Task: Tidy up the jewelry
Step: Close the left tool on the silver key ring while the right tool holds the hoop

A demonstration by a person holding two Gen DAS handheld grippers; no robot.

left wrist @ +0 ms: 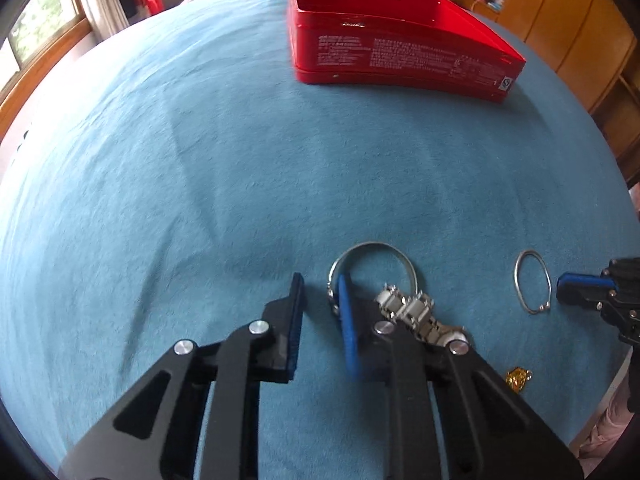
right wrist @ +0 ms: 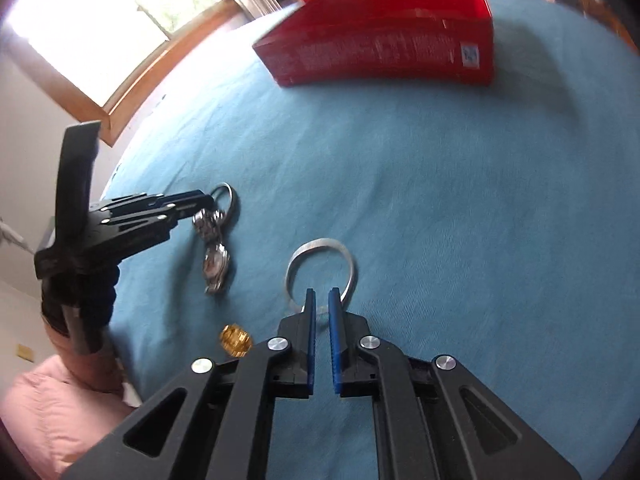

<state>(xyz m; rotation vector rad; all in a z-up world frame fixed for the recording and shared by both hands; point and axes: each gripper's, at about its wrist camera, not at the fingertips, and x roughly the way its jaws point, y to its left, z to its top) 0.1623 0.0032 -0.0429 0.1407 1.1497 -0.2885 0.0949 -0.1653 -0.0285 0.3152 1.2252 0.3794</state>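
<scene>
Red tin (left wrist: pixel 400 54) sits open at the far side of the blue cloth (left wrist: pixel 200 180). Nearer than the tin: watch (left wrist: pixel 404 304), bangle (left wrist: pixel 531 282) right of it, gold charm (left wrist: pixel 519 378) nearest. Left gripper (left wrist: pixel 320 312) jaws narrow, apart, nothing clamped, beside the watch band. Right gripper (right wrist: pixel 322 308) nearly closed, pinching the bangle's near edge.

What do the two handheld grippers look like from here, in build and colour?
Both match: the left gripper and right gripper have matte black angular linkage arms with cut-out slots, round silver pivot pins and flat blue ribbed pads on the fingers. The right wrist view shows the left one's black handle. No cables or markings visible.
</scene>
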